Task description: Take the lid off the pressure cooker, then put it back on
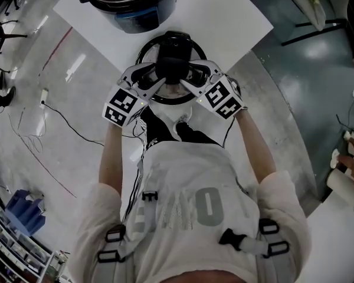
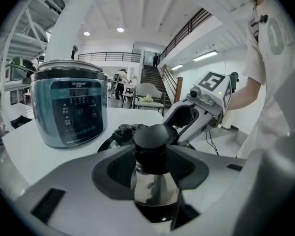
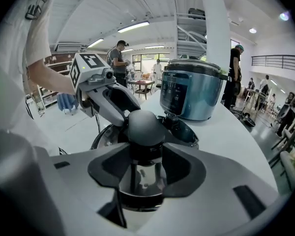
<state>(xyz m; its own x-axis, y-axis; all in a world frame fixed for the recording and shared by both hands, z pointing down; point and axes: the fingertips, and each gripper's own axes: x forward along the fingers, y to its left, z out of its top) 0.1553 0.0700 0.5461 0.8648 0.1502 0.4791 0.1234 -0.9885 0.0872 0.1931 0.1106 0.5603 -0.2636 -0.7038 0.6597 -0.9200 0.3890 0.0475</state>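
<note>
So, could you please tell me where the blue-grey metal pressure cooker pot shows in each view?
Head view: the blue-grey pressure cooker pot at the top edge, left of centre.
Left gripper view: the pot at the left, middle height.
Right gripper view: the pot right of centre, upper half.
Shared landmark: the round black lid knob.

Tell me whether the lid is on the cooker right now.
No: the left gripper and right gripper hold the lid by its knob, apart from the open cooker behind it.
</note>
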